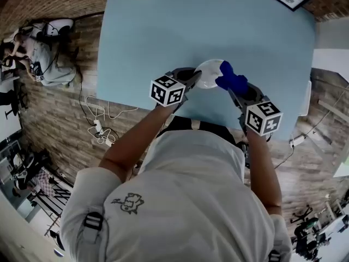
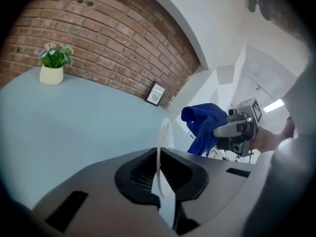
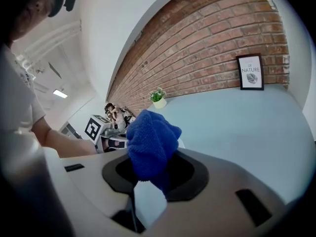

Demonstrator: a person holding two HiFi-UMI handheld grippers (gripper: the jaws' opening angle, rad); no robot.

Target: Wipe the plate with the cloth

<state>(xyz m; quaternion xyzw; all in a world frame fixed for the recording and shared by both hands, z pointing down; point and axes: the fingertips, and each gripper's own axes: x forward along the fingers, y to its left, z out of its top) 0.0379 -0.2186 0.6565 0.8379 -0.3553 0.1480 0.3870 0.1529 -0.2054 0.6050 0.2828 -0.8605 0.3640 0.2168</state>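
**Plate and cloth both gripped, wiping about to start**

I have both tools over the near edge of the pale blue table (image 1: 163, 42). My left gripper (image 1: 191, 79) holds the white plate (image 1: 209, 72) edge-on, with the fingers (image 2: 140, 174) nearly pressed together on its rim. The blue cloth (image 1: 231, 79) is bunched in my right gripper (image 1: 238, 93), pinched tight between its fingers (image 3: 190, 179), just right of the plate and seemingly against its rim. I judge wiping has barely begun. Next I must press the cloth onto the plate's face and sweep across, keeping the plate steady.
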